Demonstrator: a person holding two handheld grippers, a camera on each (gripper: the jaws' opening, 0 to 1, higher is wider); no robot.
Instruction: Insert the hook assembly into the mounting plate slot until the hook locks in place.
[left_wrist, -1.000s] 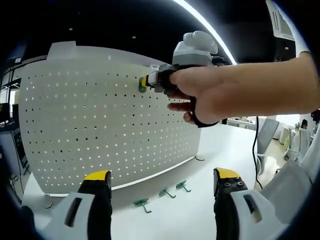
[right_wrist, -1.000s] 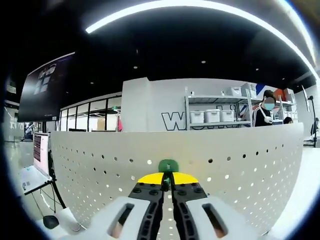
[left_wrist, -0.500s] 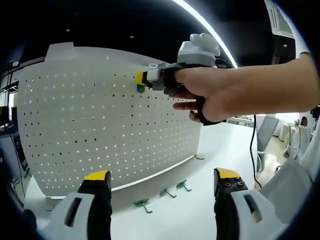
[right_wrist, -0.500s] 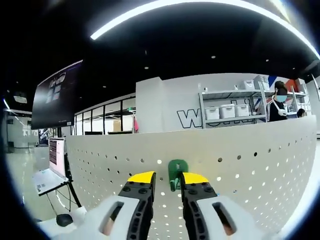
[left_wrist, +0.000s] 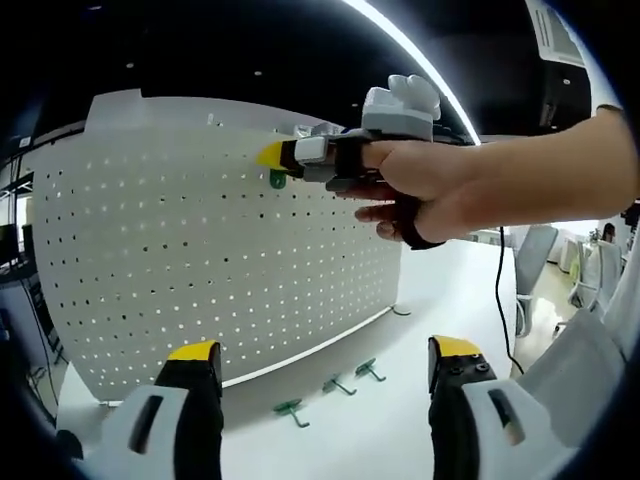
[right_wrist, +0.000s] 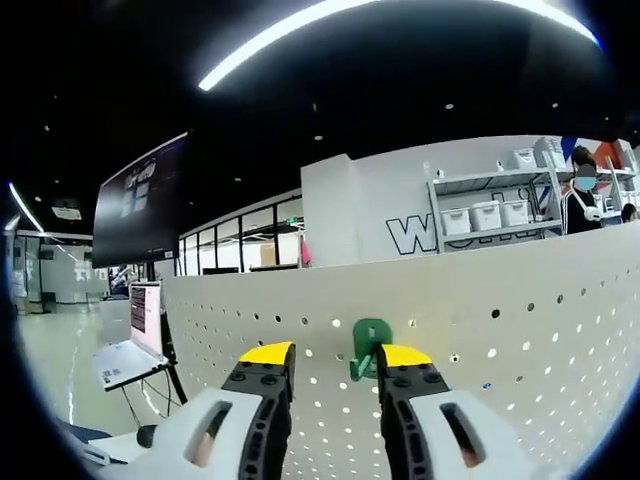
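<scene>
Beside hook (right_wrist: 369, 347), right fingers (right_wrist: 266, 358) apart.

one hook (right_wrist: 370, 345) on the pegboard (left_wrist: 200, 260), three hooks (left_wrist: 330, 390) lying before it.

Right hand-held gripper (right_wrist: 333, 357) jaws spread apart, yellow tips either side of the green hook (right_wrist: 369, 347). Hook sits upright on the white perforated mounting plate (right_wrist: 520, 320), near its top edge. Jaws not touching the hook. Laptop (right_wrist: 132, 340) well left of the hook.
</scene>
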